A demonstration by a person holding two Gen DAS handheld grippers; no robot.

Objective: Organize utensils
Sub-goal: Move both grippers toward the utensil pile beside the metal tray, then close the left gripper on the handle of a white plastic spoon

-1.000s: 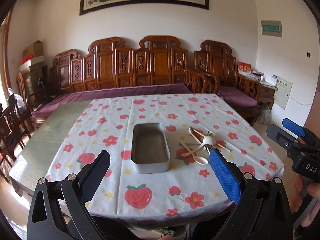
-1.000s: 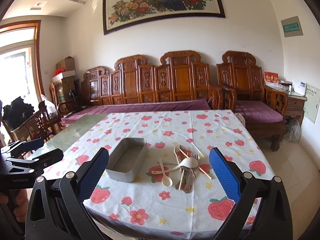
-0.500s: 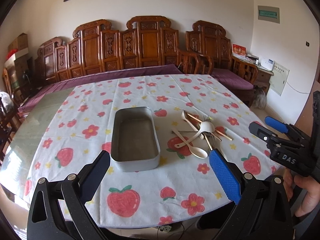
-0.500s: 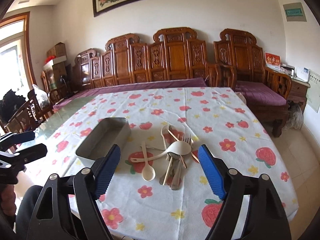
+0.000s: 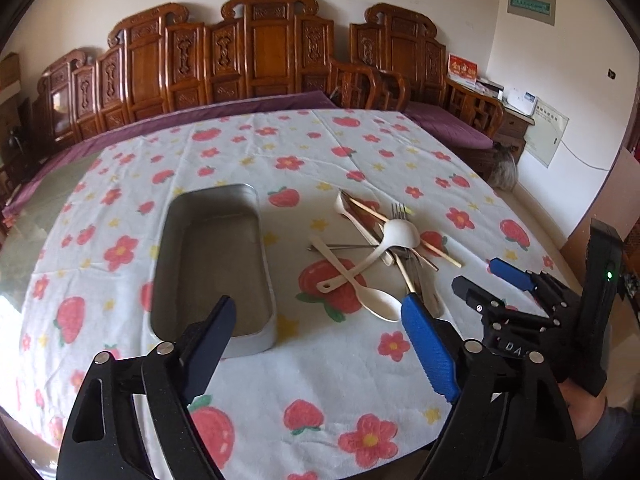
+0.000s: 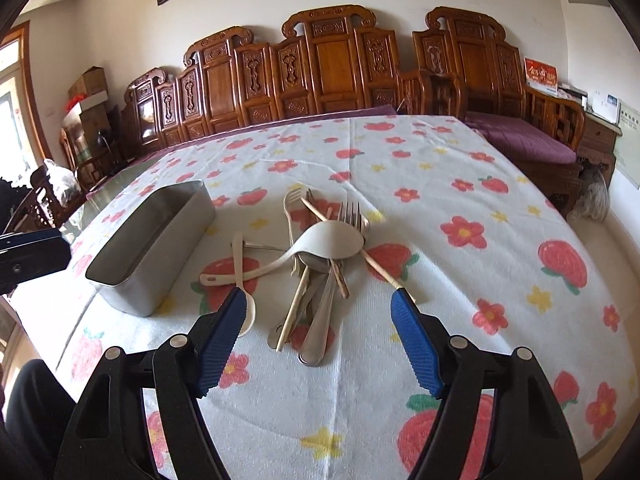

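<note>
An empty grey metal tin [image 5: 212,264] [image 6: 152,256] lies lengthwise on the strawberry tablecloth. To its right is a loose pile of utensils [image 5: 384,240] [image 6: 332,240]: cream plastic spoons, metal forks and wooden chopsticks, crossed over one another. One cream spoon [image 5: 380,304] lies nearest the table's front. My left gripper [image 5: 318,308] hovers over the tin's near end, its jaws closing with nothing between them. My right gripper [image 6: 320,298] [image 5: 478,274] hangs just short of the pile, jaws also closing on nothing.
The tablecloth [image 5: 328,364] ends at the near table edge; bare glass tabletop [image 5: 24,232] shows at the left. A carved wooden bench [image 5: 264,52] and chairs stand behind the table. A hand [image 5: 580,408] holds the right gripper's handle.
Both grippers have come down and forward toward the table, so the tin and the pile look larger. Both pairs of jaws stand narrower than before. The tin and utensils have not moved.
</note>
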